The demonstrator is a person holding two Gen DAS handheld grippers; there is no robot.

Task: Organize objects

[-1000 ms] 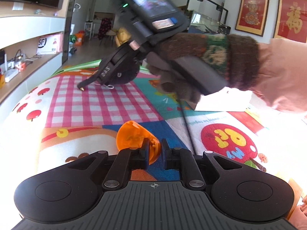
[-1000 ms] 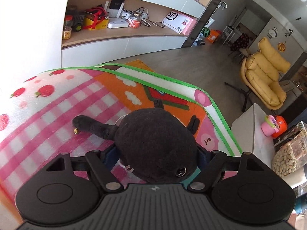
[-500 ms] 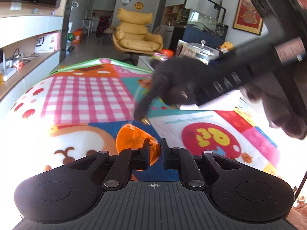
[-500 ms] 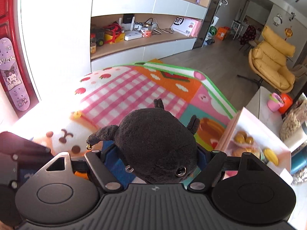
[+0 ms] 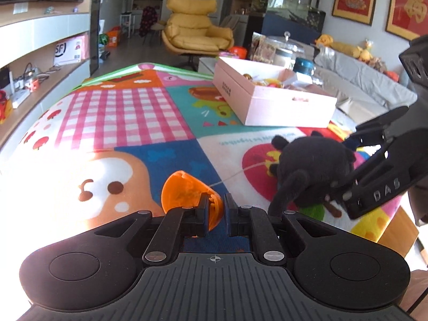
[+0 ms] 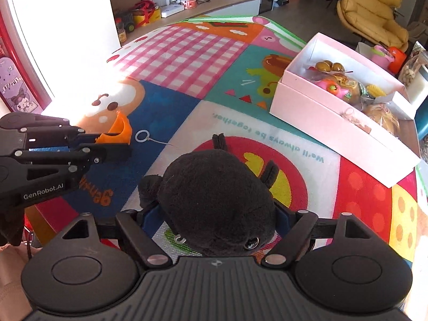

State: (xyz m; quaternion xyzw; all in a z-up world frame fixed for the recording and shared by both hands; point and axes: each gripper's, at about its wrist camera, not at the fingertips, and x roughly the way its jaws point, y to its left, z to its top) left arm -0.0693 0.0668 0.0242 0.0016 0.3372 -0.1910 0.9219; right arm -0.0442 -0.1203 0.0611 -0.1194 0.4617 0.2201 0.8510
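Observation:
My left gripper (image 5: 215, 208) is shut on the rim of an orange plastic shell (image 5: 184, 192), low over the play mat; it shows in the right wrist view too (image 6: 120, 131). My right gripper (image 6: 216, 214) is shut on a black plush toy (image 6: 214, 200) and holds it above the red circle on the mat. In the left wrist view the plush toy (image 5: 313, 168) is at the right. A pink open box (image 6: 329, 123) with toys in it lies on the mat's far right side.
The colourful play mat (image 5: 120, 112) covers the surface. A white ring on a string (image 6: 141, 136) lies by the orange shell. A yellow armchair (image 5: 195, 32), a shelf unit (image 5: 40, 61) and a sofa (image 5: 355, 80) stand beyond the mat.
My right gripper has carried the black plush toy from the far checked part of the mat across to the near right, beside the pink box. My left gripper still holds the orange shell.

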